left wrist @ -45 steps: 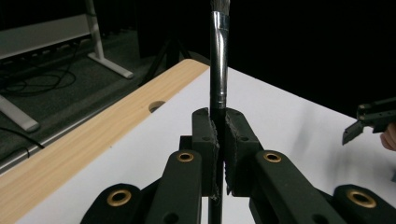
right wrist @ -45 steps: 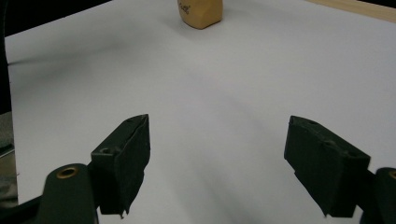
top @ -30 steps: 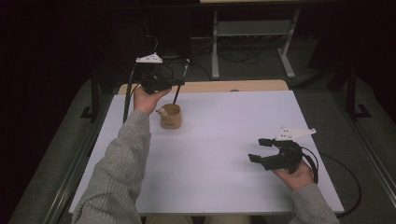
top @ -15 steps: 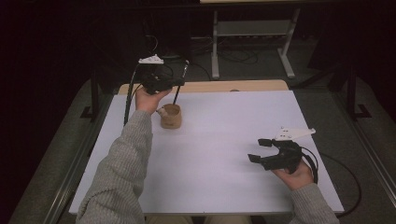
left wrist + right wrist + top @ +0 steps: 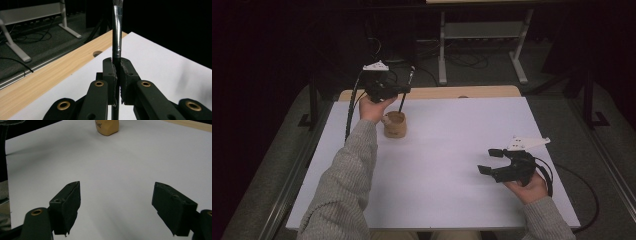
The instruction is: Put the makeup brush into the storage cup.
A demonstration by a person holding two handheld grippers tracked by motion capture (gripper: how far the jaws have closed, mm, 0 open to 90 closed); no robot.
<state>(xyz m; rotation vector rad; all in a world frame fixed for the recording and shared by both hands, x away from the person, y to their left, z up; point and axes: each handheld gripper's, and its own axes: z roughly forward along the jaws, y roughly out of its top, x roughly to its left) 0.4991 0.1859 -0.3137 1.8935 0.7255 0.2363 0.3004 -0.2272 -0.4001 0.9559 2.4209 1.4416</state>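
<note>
**Left gripper clamped on a black stick over the cup, right one idle and wide open**

While the right side just sits there, the left gripper [image 5: 399,91] is up around 11 o'clock on the table in the high view, held in the air over the far edge of the white sheet [image 5: 452,165]; its jaws are pinched tight on a thin black stick [image 5: 406,90], which you can see really well in the left gripper view, where the stick [image 5: 116,37] runs straight up between the two pads with a shiny band of tape near the top; lower end of the stick points down into the small tan cup [image 5: 394,124], which stands upright on the sheet just below the left hand [image 5: 373,106]; can't tell if the tip actually touches the bottom of the cup.

Right gripper [image 5: 488,161] is way over at about 4 o'clock, well apart from the cup, held in the right hand [image 5: 528,186] low over the sheet; jaws spread wide with nothing between them, pointing toward 9 o'clock; in the right gripper view the cup [image 5: 106,127] sits at 12 o'clock, far off past the spread pads; strip of bare wooden tabletop [image 5: 447,92] shows along the far edge.
</note>
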